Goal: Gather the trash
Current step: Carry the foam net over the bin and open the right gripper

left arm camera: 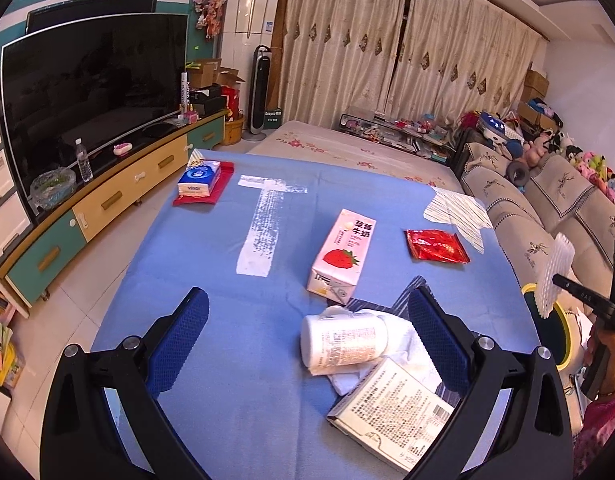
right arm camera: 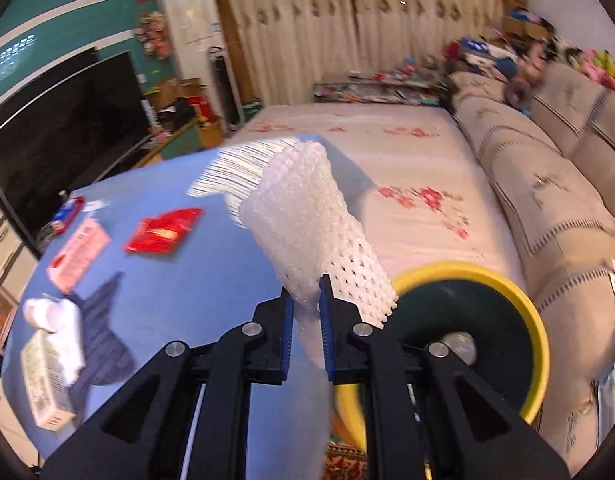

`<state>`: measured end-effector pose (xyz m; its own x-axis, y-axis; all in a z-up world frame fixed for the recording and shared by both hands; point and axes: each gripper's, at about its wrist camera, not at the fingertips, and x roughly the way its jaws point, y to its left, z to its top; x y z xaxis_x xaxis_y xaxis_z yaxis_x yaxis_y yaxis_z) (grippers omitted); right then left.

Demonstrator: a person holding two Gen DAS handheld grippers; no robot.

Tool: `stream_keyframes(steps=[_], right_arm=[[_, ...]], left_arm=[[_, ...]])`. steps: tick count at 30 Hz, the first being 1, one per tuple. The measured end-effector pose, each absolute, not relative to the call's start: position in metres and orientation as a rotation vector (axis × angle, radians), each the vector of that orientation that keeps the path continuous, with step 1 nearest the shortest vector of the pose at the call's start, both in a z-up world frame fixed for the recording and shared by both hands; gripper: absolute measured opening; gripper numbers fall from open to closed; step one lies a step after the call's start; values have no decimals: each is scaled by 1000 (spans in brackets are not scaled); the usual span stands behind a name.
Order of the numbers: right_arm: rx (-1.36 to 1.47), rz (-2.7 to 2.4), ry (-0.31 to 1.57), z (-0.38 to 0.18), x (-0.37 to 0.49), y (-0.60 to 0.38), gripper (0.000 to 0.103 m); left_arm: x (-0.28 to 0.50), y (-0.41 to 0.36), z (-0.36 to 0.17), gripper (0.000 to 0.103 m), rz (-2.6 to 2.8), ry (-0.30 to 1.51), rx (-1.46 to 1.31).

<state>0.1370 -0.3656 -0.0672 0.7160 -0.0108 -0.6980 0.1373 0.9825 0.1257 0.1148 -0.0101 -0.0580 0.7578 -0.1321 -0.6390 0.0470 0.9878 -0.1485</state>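
Note:
My right gripper (right arm camera: 307, 296) is shut on a white foam net sleeve (right arm camera: 307, 224) and holds it in the air by the table's right edge, beside a yellow-rimmed dark bin (right arm camera: 467, 312). The sleeve (left arm camera: 553, 276) and bin (left arm camera: 547, 320) also show in the left wrist view. My left gripper (left arm camera: 307, 312) is open and empty above the blue table (left arm camera: 227, 280). Between its fingers lie a white bottle (left arm camera: 343, 344) on its side on a white cloth (left arm camera: 407, 344), and a printed box (left arm camera: 391, 412). A pink strawberry milk carton (left arm camera: 341, 256) and a red wrapper (left arm camera: 437, 246) lie farther off.
A tissue pack (left arm camera: 199, 178) on a red cloth sits at the table's far left corner. A striped paper (left arm camera: 455, 210) lies at the far right edge. A TV cabinet (left arm camera: 107, 200) stands to the left, a sofa (left arm camera: 547, 200) to the right, and a flowered bed (left arm camera: 347, 148) beyond.

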Motion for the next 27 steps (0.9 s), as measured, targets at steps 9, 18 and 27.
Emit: stream_keyframes(steps=[9, 18, 27], right_arm=[[210, -237, 857, -129, 126, -425, 14], [219, -278, 869, -144, 121, -442, 20], [215, -302, 833, -132, 112, -437, 54]], left_arm=[[115, -49, -56, 98, -132, 725, -62], [114, -73, -56, 98, -160, 737, -29], [115, -77, -59, 98, -168, 752, -23]])
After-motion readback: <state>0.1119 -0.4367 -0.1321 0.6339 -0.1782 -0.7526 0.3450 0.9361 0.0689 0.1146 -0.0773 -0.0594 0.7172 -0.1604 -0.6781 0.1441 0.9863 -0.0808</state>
